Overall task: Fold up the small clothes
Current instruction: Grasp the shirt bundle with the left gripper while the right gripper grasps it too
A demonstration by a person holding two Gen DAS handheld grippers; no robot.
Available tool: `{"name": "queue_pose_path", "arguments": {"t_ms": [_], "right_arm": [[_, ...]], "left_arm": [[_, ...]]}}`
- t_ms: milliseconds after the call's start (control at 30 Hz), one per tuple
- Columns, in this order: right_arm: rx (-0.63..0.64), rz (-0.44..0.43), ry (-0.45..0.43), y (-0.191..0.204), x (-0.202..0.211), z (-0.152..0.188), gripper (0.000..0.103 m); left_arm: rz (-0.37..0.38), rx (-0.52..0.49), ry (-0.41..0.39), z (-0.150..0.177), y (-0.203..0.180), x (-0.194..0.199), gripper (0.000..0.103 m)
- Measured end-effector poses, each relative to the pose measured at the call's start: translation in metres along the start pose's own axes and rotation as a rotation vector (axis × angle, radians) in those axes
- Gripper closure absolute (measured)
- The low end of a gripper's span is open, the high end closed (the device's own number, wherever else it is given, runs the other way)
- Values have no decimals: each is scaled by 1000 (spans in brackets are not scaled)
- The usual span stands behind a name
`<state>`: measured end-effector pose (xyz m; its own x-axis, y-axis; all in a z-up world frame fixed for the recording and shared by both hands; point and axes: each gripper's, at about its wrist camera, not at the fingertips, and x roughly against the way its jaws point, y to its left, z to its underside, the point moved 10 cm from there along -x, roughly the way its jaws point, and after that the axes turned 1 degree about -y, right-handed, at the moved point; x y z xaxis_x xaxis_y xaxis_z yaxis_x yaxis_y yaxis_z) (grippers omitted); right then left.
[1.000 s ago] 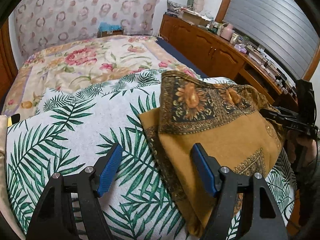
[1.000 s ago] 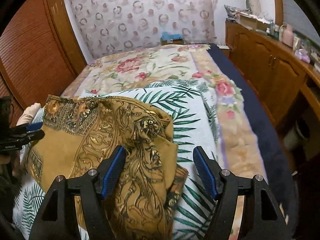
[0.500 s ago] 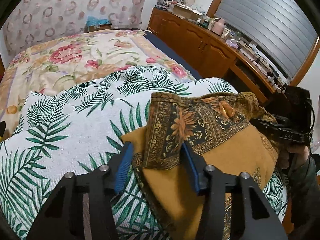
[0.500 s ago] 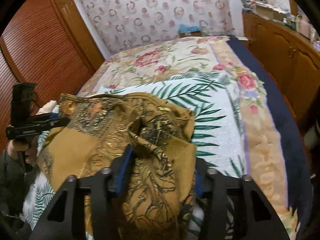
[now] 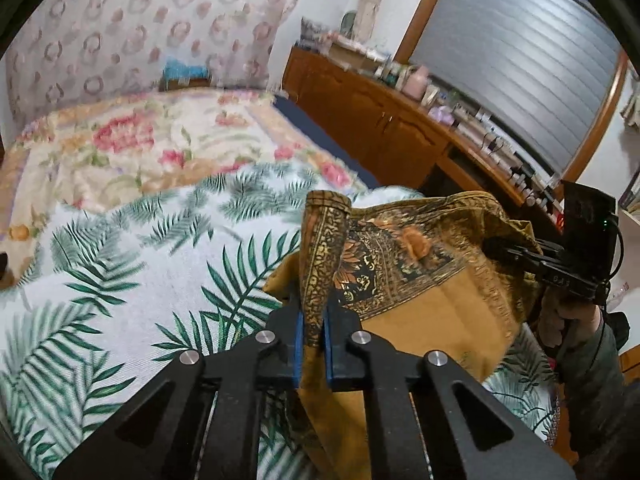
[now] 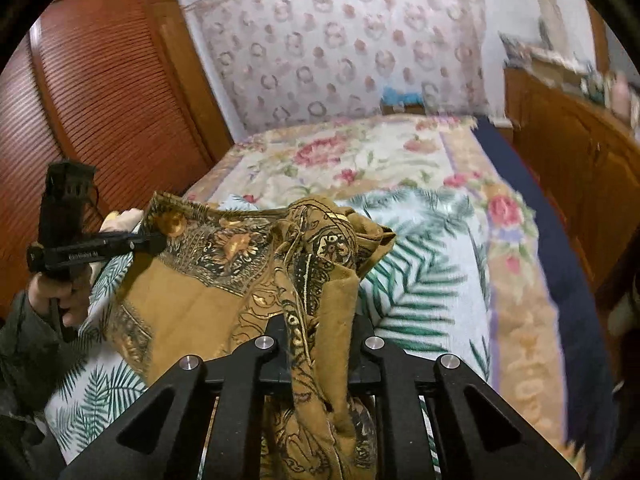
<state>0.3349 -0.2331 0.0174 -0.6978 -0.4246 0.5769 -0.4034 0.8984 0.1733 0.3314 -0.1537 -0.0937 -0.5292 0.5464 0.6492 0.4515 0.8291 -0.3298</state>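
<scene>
Both my grippers, left gripper (image 5: 311,334) and right gripper (image 6: 318,344), are closing, pinching the mustard patterned garment (image 5: 420,280) at its near edge above the palm-print cover (image 5: 132,280), presumably to lift and fold it.

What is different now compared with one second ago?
Both grippers took hold of the garment: the left gripper and right gripper had open jaws, now closing on bunched fabric and lifting it off the leaf-print cloth. The bed is unchanged.

wall: ring-patterned curtain (image 6: 340,52) | left: louvred wooden wardrobe (image 6: 100,100) | right: wooden cabinets (image 5: 372,120), grey blind (image 5: 516,68)
</scene>
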Motion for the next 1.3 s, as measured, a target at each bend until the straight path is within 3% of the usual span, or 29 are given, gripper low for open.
{"name": "queue_pose_path", "arguments": {"t_ms": [300,533,733,1000,1300], "right_arm": [[128,-13,-105,43,32,-32,91],[245,-41,-127,79,23,-50,91],[350,-114,-134,110,3,-70,91],[516,-257,-86,171,-54,-99,91],[749,-380,5,257,-119,-104,91]], "left_arm": [[-5,-7,-148,-14,-6,76,95],[-50,18,-254,-12,14,135,95],[-125,64,-331,-1,45,185,95],[-295,145,-402,39,100,244,95],[-437,302,-403,118,166,275,96]]}}
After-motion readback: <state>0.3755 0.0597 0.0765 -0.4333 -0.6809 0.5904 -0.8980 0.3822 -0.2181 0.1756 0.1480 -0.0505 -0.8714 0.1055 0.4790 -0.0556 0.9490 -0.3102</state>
